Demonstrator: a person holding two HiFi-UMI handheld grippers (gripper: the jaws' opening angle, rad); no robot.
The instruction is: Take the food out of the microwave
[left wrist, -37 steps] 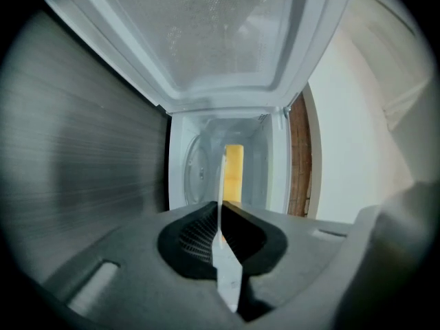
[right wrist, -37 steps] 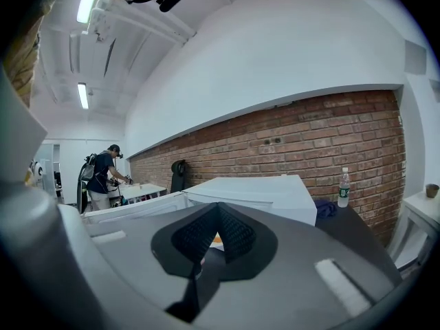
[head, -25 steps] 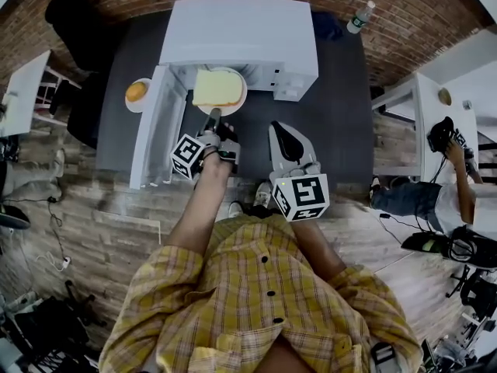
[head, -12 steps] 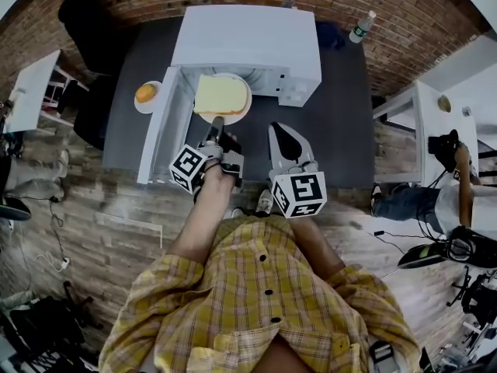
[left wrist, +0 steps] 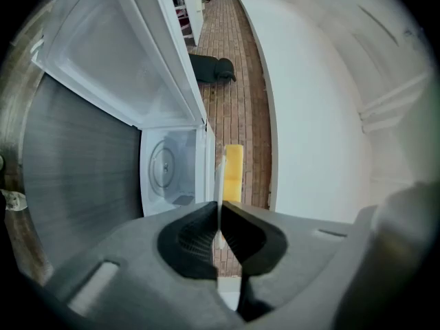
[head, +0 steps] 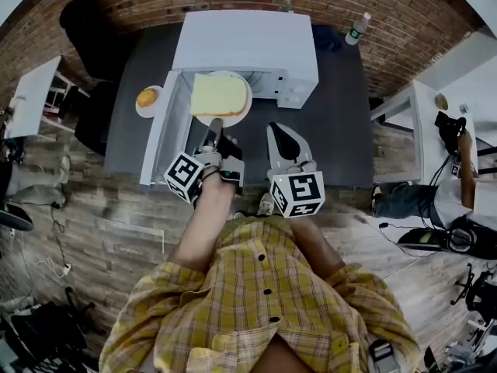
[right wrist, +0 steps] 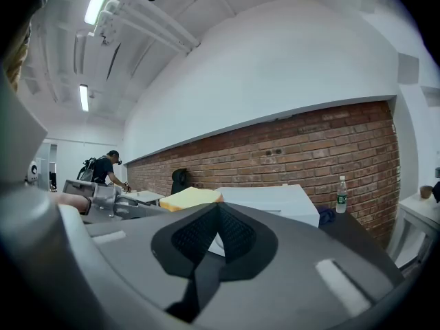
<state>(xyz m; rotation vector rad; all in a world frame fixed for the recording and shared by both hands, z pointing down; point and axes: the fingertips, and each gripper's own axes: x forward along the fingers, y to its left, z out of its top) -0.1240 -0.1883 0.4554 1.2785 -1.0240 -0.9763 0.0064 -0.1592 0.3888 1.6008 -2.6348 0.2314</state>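
bread looks soft and light, and lies loose on its plate, so it may slide if tipped. nearest, the right gripper is closed and empty. the left gripper pinches the plate's near rim, a stiff, sound hold. farther, the plate hangs at the microwave mouth, door open left.

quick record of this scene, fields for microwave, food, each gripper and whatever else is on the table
microwave: white, door swung open
food: yellow slab on white plate at the microwave's mouth
left gripper: shut on the plate's near rim
right gripper: shut, empty
also on table: small dish with orange item left of door; bottle at far right
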